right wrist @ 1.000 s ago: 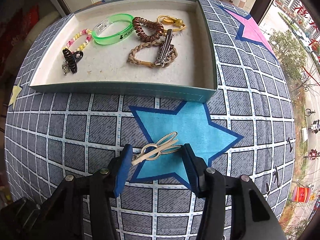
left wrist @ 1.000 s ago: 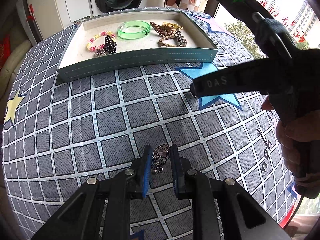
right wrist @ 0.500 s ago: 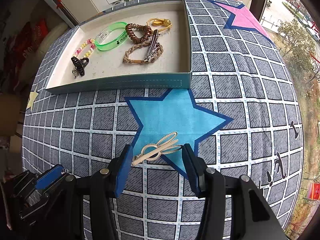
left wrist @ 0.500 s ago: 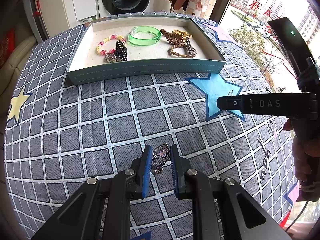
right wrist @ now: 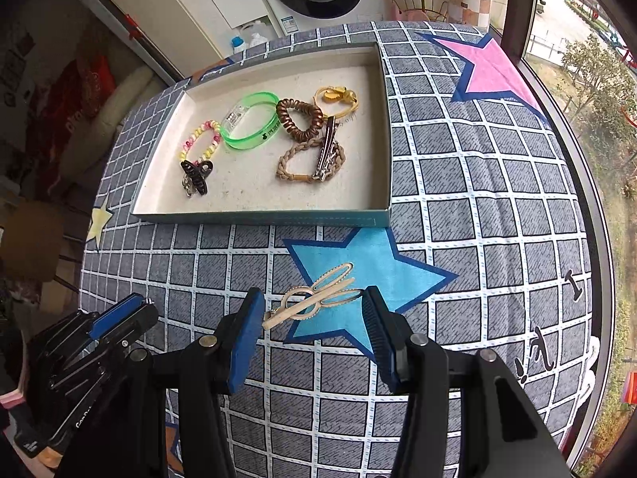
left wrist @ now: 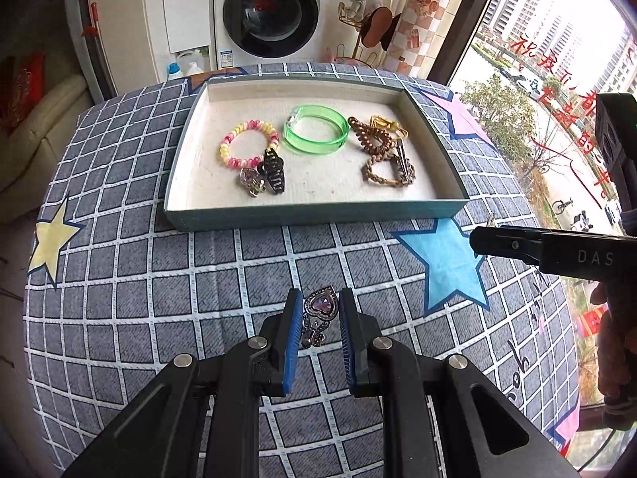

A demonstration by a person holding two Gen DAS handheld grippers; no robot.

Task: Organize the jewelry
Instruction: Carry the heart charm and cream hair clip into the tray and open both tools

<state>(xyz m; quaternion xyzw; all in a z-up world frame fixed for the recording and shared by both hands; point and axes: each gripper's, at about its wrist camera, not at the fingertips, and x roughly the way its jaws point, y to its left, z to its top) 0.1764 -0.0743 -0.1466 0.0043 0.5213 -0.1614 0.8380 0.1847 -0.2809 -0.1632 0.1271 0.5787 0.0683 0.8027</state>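
The left gripper (left wrist: 318,310) pinches a purple heart charm (left wrist: 320,306) above the checked cloth (left wrist: 159,298). The right gripper (right wrist: 312,306) squeezes a beige hair clip (right wrist: 318,294) over the blue star (right wrist: 370,263). The tray (left wrist: 310,215) of jewelry sits just behind.

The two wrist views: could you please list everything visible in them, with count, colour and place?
tray: 1, teal, far on the cloth
beaded bracelet: 1, pink-yellow, tray left
green bangle: 1, tray middle
coil hair tie: 1, brown, tray right
braided bracelet: 1, tan, tray right
claw clip: 1, black, tray left
washing machine: 1, white, behind
heart pendant: 1, purple, between left gripper fingers
hair clip: 1, beige, between right gripper fingers
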